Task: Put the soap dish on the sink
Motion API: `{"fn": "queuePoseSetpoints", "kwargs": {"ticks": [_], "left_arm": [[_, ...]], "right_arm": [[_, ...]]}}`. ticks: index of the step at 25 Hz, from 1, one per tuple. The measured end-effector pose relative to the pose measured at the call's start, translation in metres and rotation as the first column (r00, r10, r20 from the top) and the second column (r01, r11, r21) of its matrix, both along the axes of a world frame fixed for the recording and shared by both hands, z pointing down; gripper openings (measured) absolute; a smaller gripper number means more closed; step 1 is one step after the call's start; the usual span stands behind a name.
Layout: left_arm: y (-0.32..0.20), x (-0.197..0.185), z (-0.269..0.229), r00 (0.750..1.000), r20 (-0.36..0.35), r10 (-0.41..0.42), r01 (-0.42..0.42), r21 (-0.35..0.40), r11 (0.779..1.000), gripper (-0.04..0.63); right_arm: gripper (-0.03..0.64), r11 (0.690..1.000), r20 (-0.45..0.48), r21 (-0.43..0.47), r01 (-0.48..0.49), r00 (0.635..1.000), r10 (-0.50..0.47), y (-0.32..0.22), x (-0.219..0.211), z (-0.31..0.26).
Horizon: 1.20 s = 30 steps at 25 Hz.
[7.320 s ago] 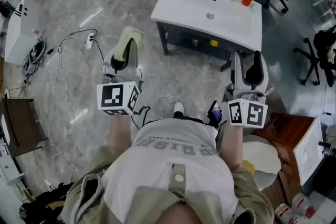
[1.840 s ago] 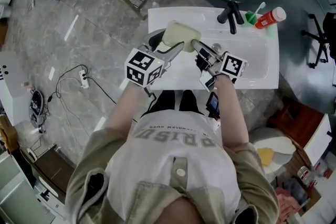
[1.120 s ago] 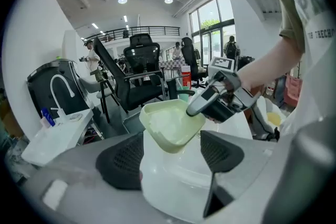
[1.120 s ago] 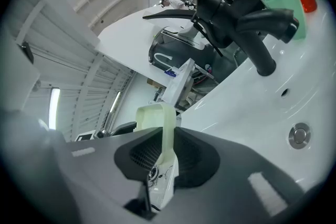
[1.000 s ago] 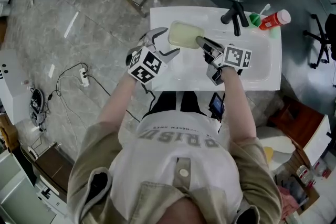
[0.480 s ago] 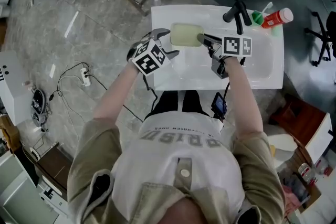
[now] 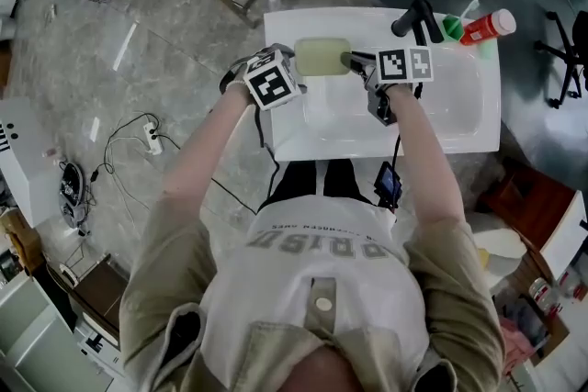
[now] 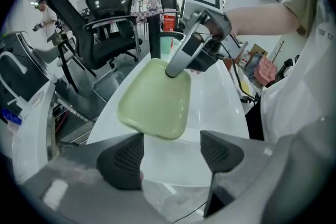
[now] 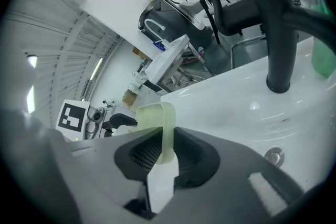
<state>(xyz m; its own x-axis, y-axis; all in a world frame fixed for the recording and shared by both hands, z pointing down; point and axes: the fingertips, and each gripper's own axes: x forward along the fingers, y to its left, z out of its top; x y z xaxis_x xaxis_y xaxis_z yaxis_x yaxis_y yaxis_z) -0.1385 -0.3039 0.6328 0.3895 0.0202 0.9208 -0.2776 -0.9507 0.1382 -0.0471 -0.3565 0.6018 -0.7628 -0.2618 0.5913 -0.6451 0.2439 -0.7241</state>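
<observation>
Right claw [image 7: 353,61] clenched on soap dish [image 7: 322,56] rim. Dish over back-left corner of sink [image 7: 459,119]; contact unconfirmed. Left claw [image 8: 170,152] released, empty, just beside dish. Remaining: set down, release.

White lettered T-shirt [image 7: 317,262], khaki jacket [image 7: 156,330]; grey hand-held grippers [image 8: 170,150] [image 9: 163,149], black-white marker cubes [image 7: 274,80].

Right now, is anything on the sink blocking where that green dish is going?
Nothing visible does. The right gripper holds the soap dish over a bare far-left stretch of the sink; the faucet, green cup and red bottle stand farther right.
</observation>
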Motion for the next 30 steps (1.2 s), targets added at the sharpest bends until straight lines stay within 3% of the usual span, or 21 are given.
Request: {"fn": "queuePoseSetpoints", "kwargs": {"ticks": [3,6,10,14,18,27,30], "left_arm": [[-0.007,-0.001,0.007,1.0,0.026,0.002,-0.001,-0.026,1.0,0.353],[-0.03,-0.001,0.002,0.999,0.053,0.007,-0.009,0.024,1.0,0.343],[-0.031,-0.002,0.016,0.997,0.071,-0.003,0.006,-0.043,0.999,0.342],[-0.05,-0.004,0.018,0.997,0.078,0.001,0.0,-0.008,1.0,0.342],[-0.05,-0.006,0.023,0.996,0.091,0.007,-0.005,-0.032,0.999,0.342],[-0.036,-0.004,0.027,0.998,0.059,-0.003,0.011,-0.143,0.99,0.342],[-0.043,-0.004,0.027,0.998,0.06,-0.001,0.008,-0.116,0.993,0.342]], "right_arm": [[0.061,1.0,-0.023,-0.004,0.005,1.0,-0.005,-0.007,0.0,0.005],[0.061,1.0,-0.053,-0.013,0.012,0.999,-0.013,-0.013,-0.001,0.012],[0.061,1.0,-0.075,-0.029,0.001,0.997,-0.003,-0.019,-0.003,0.02],[0.061,0.999,-0.117,-0.033,-0.006,0.993,0.002,-0.025,-0.004,0.028],[0.061,0.999,-0.144,-0.035,-0.008,0.99,0.003,-0.029,-0.004,0.035],[0.061,0.998,-0.193,-0.058,-0.031,0.981,0.019,-0.036,0.0,0.052],[0.061,0.997,-0.207,-0.067,-0.037,0.978,0.022,-0.037,0.002,0.057]]}}
